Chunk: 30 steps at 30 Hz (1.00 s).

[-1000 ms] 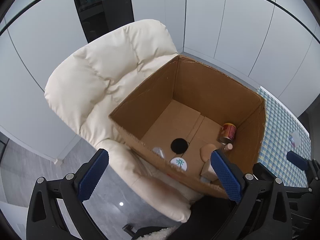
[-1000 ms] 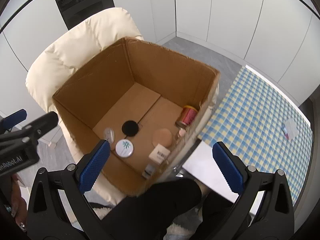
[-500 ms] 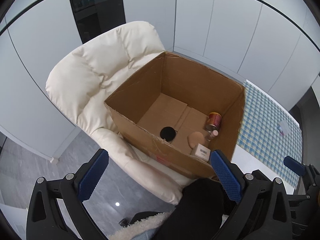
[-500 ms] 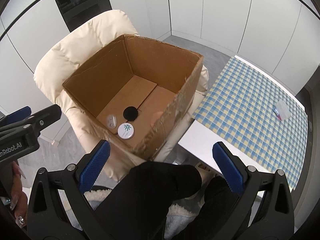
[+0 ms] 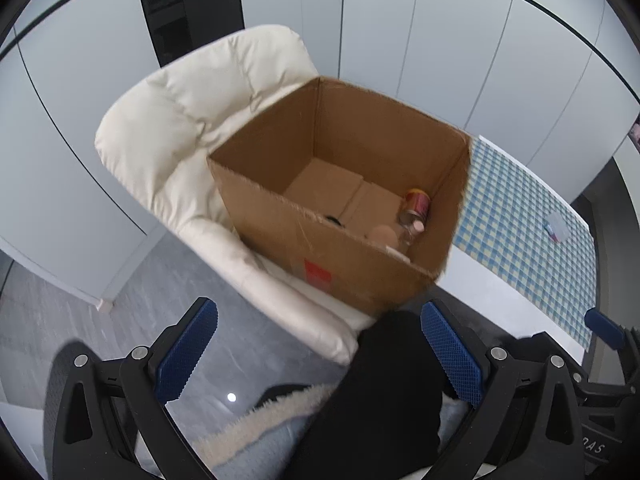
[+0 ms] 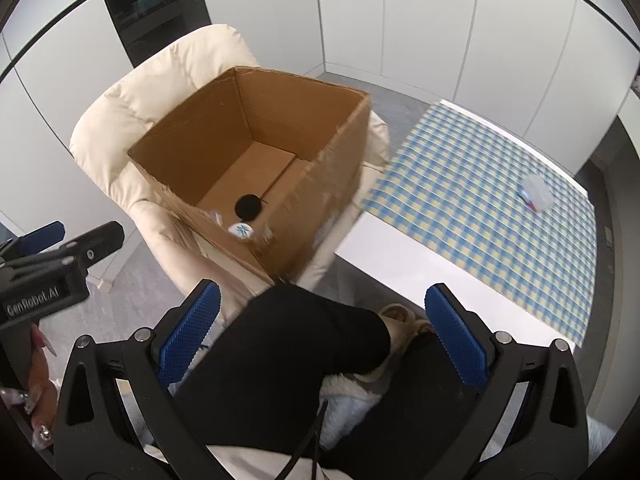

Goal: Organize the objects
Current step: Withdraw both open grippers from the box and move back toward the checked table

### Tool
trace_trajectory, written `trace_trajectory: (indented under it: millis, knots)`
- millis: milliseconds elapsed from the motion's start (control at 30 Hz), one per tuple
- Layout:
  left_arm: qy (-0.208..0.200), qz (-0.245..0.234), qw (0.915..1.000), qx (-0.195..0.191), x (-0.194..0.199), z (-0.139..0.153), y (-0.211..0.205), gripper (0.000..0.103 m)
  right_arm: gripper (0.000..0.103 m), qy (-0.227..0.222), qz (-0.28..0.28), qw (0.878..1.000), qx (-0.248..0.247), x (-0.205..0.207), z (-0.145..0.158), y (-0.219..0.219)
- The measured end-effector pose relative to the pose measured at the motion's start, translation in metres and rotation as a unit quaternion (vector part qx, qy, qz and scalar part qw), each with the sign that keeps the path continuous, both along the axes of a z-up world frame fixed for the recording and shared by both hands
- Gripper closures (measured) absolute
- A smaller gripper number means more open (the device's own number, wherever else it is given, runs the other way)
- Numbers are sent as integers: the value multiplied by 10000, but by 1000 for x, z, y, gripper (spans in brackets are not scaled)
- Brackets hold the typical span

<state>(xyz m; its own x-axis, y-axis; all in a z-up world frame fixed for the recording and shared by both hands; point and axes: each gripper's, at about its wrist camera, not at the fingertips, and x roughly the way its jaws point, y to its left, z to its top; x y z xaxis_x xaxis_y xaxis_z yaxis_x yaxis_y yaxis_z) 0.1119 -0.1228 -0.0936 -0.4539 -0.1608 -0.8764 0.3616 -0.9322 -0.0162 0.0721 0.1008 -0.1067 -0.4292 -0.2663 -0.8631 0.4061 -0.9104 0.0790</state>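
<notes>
Both handheld grippers hang empty over a seated person's lap: the left gripper [image 5: 318, 354] and the right gripper [image 6: 322, 334] each show their blue-padded fingers spread wide with nothing between them. At 12 o'clock in both views an open brown cardboard box [image 5: 360, 268] sits on the seat of a cream padded armchair [image 5: 192, 128]. On the box floor, seen from the left wrist, lie a red and gold tin can [image 5: 417, 203] on its side, a small clear bottle [image 5: 410, 229] just beside it and a round tan puff [image 5: 383, 235]; the right wrist view adds a flat black disc [image 6: 248, 206] and a white round lid with a blue motif [image 6: 241, 231]. One small clear plastic packet [image 6: 536, 194] rests at 2 o'clock on the blue and yellow checked cloth of the white table [image 6: 420, 260], well apart from the box. The sorting looks nearly finished, that packet being the likely remainder. The risks: a reach across could catch the box's near corner and tip it off the soft seat, and the thin packet may slip from wide fingers
</notes>
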Motion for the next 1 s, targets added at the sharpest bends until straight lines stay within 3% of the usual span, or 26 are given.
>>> trace_trajectory:
  millis: [133, 400, 567, 1000]
  knots:
    - [111, 84, 9998, -124, 19, -4, 7, 1, 0, -5, 12, 9997, -237, 23, -3, 16]
    - [246, 269, 9988, 316, 39, -5, 0, 1, 0, 40, -157, 9994, -302, 43, -4, 34]
    - [375, 99, 9990, 239, 37, 6, 11, 1, 0, 136, -224, 9993, -266, 46, -3, 38]
    - [240, -431, 9985, 242, 27, 7, 50, 1, 0, 312, -656, 9968, -329, 53, 9, 73]
